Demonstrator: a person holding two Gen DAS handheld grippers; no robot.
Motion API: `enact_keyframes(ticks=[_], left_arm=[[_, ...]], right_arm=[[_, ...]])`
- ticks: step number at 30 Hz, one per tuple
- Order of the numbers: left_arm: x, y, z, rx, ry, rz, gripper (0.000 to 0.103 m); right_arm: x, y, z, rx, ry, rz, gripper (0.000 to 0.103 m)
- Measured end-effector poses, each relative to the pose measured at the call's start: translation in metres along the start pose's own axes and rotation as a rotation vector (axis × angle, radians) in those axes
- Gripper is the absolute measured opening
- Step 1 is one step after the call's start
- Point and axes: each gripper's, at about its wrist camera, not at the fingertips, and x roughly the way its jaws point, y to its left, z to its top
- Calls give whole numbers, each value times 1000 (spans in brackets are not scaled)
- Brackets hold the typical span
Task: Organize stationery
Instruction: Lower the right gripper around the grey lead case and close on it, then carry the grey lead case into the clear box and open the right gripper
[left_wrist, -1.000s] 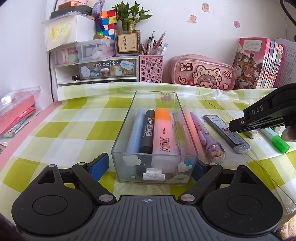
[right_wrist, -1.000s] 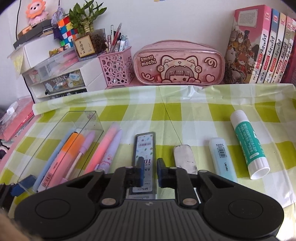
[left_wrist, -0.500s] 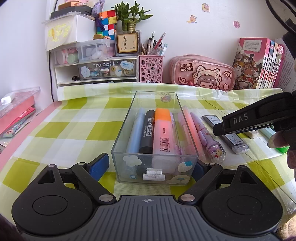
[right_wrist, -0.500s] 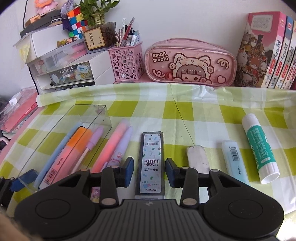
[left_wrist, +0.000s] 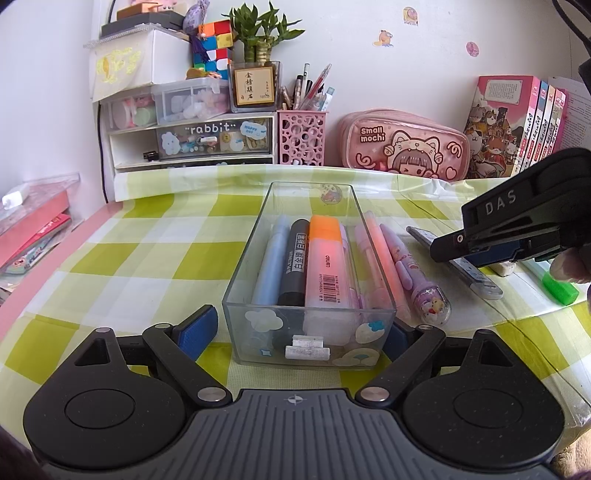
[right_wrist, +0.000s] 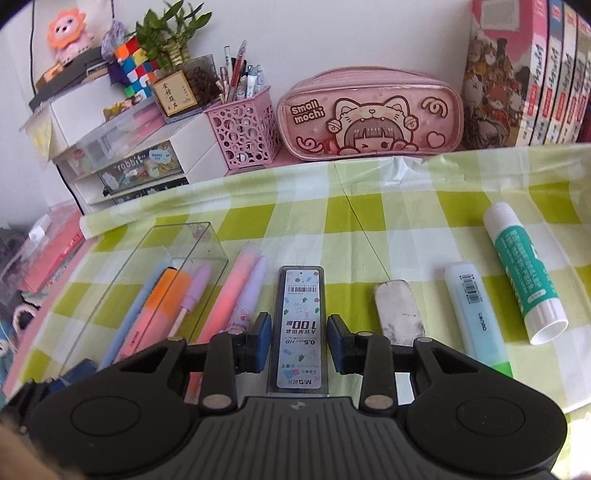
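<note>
A clear plastic box (left_wrist: 309, 350) stands on the checked cloth and holds a blue pen, a black marker and an orange highlighter (left_wrist: 325, 266). My left gripper (left_wrist: 295, 328) is open, its fingers on either side of the box's near end. A flat pencil-lead case (right_wrist: 300, 325) lies on the cloth. My right gripper (right_wrist: 300, 339) is open, one pad on each side of the case with small gaps. Two pink and purple pens (right_wrist: 243, 291) lie between box and case. The right gripper also shows in the left wrist view (left_wrist: 517, 218).
A worn eraser (right_wrist: 399, 308), a light blue highlighter (right_wrist: 474, 314) and a green glue stick (right_wrist: 524, 273) lie right of the case. A pink pencil pouch (right_wrist: 369, 114), pink pen cup (right_wrist: 245, 134), drawer unit (left_wrist: 192, 136) and books (right_wrist: 524, 74) line the back wall.
My right gripper opened from nearly shut and came down over the lead case, which now lies between its fingers. The left gripper and the box did not move.
</note>
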Motion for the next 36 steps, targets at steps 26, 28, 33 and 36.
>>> enact_keyframes(ticks=[26, 28, 33, 36], left_arm=[[0, 0, 0, 0, -1, 0, 87], [0, 0, 0, 0, -1, 1, 87], [0, 0, 0, 0, -1, 0, 87], [0, 0, 0, 0, -1, 0, 88]], right_arm=[[-1, 39, 28, 187, 73, 334, 31], [4, 41, 29, 204, 88, 341, 31], [12, 47, 32, 240, 114, 346, 31], [17, 50, 33, 253, 127, 343, 31]])
